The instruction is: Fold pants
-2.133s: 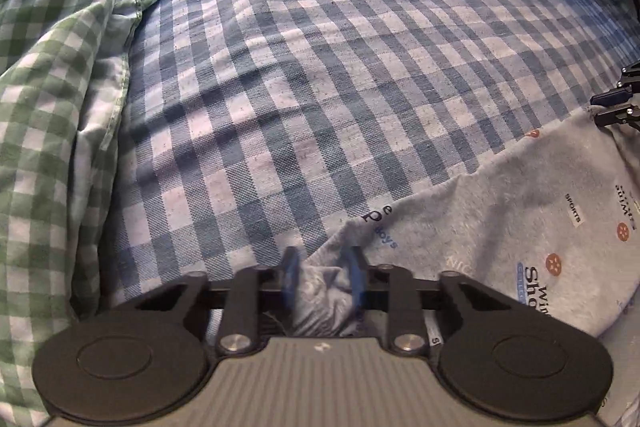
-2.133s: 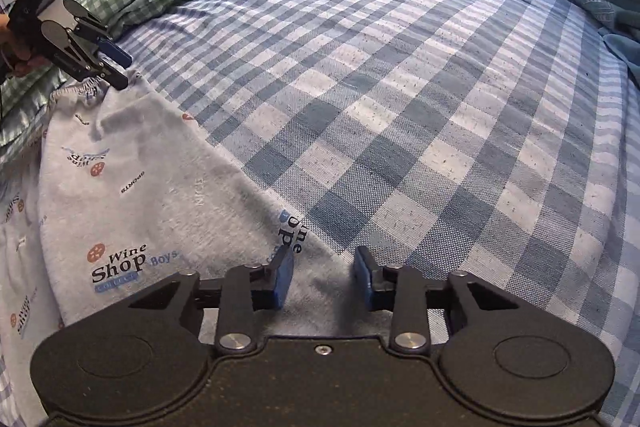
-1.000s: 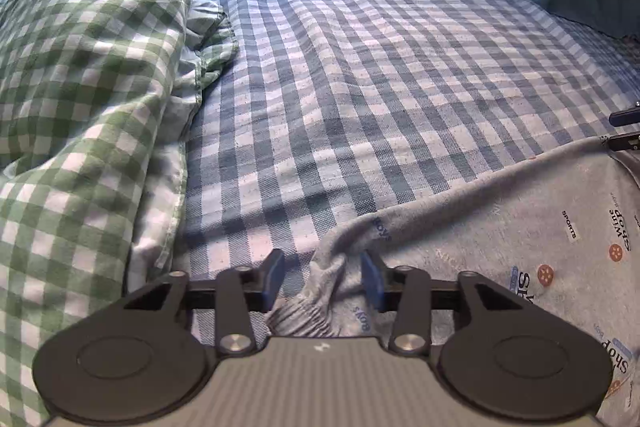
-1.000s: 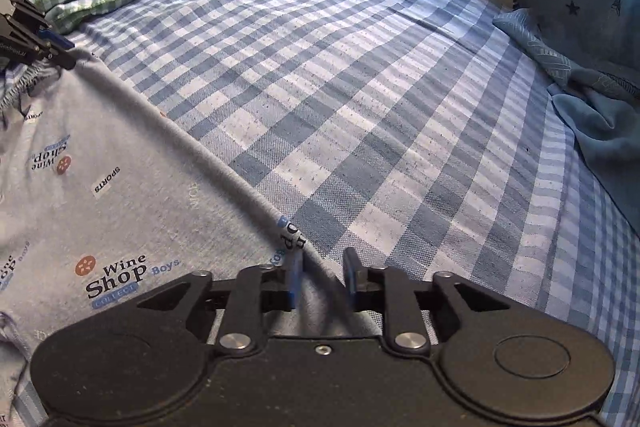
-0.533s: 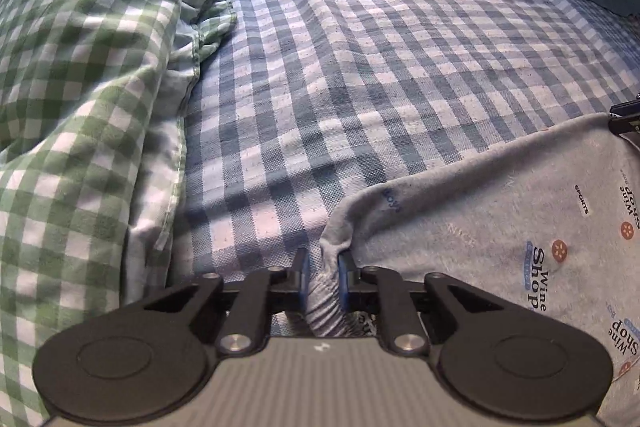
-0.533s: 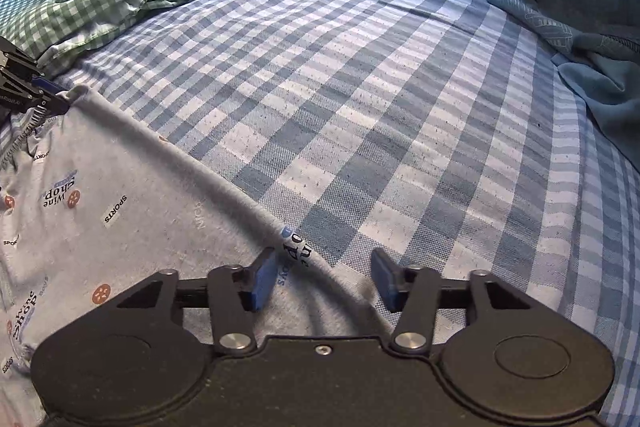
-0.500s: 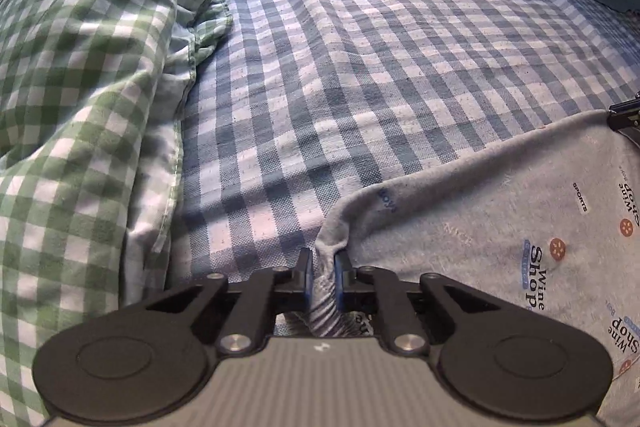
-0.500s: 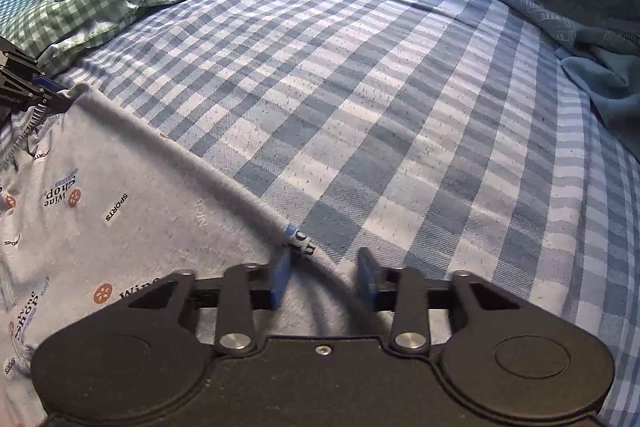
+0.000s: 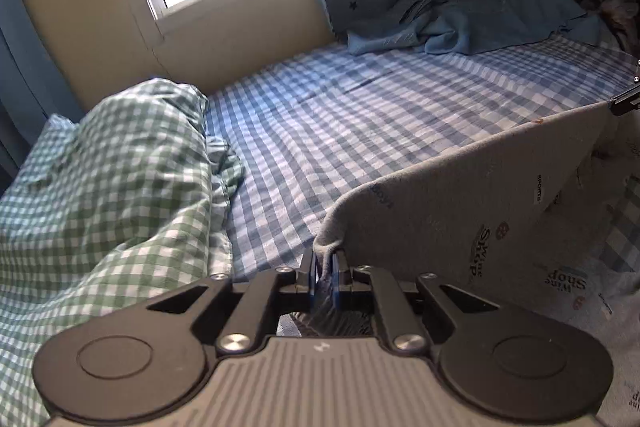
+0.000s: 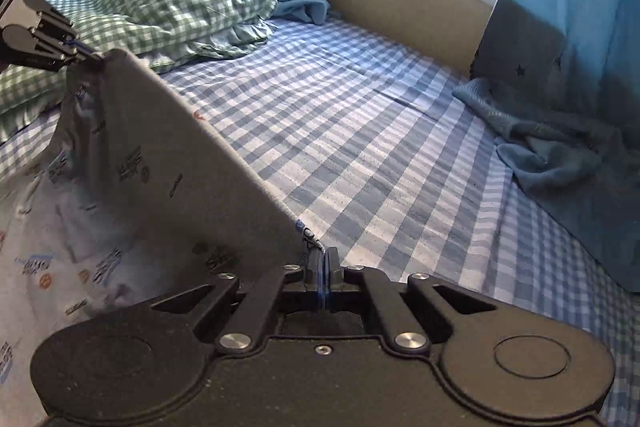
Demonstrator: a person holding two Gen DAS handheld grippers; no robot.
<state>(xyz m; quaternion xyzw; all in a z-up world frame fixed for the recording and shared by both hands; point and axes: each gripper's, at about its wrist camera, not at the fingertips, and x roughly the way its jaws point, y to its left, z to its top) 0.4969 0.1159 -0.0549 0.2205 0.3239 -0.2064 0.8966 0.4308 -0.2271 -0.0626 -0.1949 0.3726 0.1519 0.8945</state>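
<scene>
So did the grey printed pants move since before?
Yes. The grey printed pants lay flat on the blue checked bedsheet; now their edge is lifted up off it, stretched between the left gripper and right gripper.

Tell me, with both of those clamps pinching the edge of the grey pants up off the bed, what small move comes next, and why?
Probably carry the lifted edge over toward the near side and lay it on the rest of the pants. The left gripper and right gripper each pinch an end of that edge, stretched taut above the checked sheet, while the lower half lies flat.
</scene>
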